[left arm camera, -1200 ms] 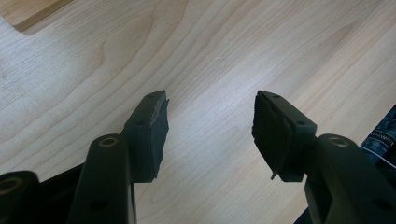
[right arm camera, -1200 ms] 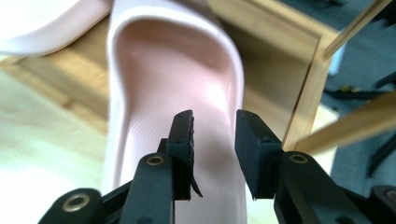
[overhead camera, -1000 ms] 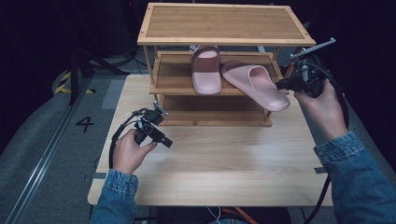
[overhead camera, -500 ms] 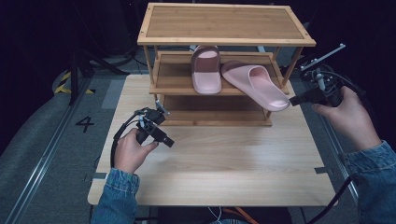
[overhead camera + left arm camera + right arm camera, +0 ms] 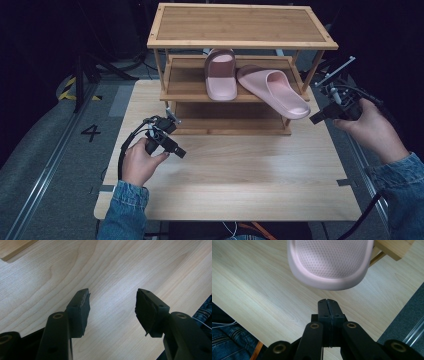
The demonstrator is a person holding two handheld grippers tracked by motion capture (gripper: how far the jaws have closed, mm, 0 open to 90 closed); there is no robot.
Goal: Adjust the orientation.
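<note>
Right gripper (image 5: 327, 302) has just backed off from right slipper (image 5: 274, 91), jaws closed flat together, nothing between them. That slipper sits skewed on middle shelf (image 5: 186, 88), heel hanging past front edge, toward right gripper. Left slipper (image 5: 220, 74) sits straight beside it. Left gripper (image 5: 112, 305) idle over table (image 5: 240, 175), jaws wide, empty. Likely release done; skew probably needs nudge.

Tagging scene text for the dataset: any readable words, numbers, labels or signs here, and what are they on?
"4" – a dark numeral on the grey floor left of the table, seen in the high view.
Nothing else reads: no print shows on the pink slippers, the wooden rack or either gripper. The yellow-and-black striped floor tape carries no letters.
</note>
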